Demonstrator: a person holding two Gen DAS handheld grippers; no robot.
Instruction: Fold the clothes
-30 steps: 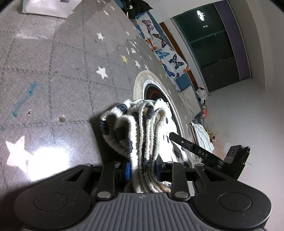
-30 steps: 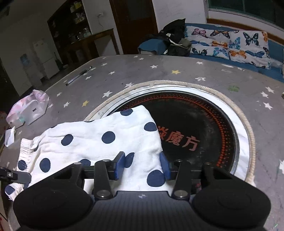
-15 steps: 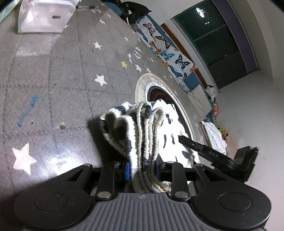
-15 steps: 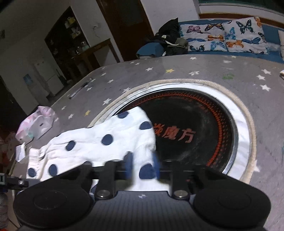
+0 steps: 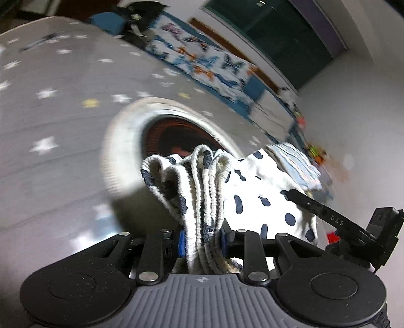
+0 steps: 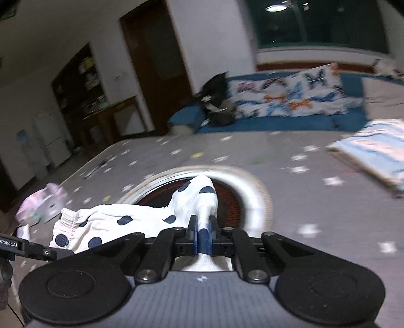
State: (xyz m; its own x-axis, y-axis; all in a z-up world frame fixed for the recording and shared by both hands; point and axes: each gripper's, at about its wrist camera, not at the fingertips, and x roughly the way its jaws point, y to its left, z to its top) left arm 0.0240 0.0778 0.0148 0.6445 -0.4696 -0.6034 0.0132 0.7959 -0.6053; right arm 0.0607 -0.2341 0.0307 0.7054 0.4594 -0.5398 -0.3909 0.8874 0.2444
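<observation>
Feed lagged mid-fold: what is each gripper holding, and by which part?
Both hold the white, navy-dotted cotton garment: left gripper on the bunched elastic waistband, right gripper on a pinched fold at the opposite end.

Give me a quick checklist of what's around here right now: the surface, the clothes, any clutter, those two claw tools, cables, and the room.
Surface: grey mat with stars and a round dark disc in a pale ring.
Job's things: white dotted garment, gathered waistband in one tool, far end in the other; a striped folded cloth lies apart.
Clutter: pale plastic bag at the mat's edge.
Grippers: left gripper shut on the waistband; right gripper shut on the garment's end.
Cables: nothing seen.
Surroundings: butterfly-print cushions, dark clothes heap, brown door, dark window; picture blurred.
</observation>
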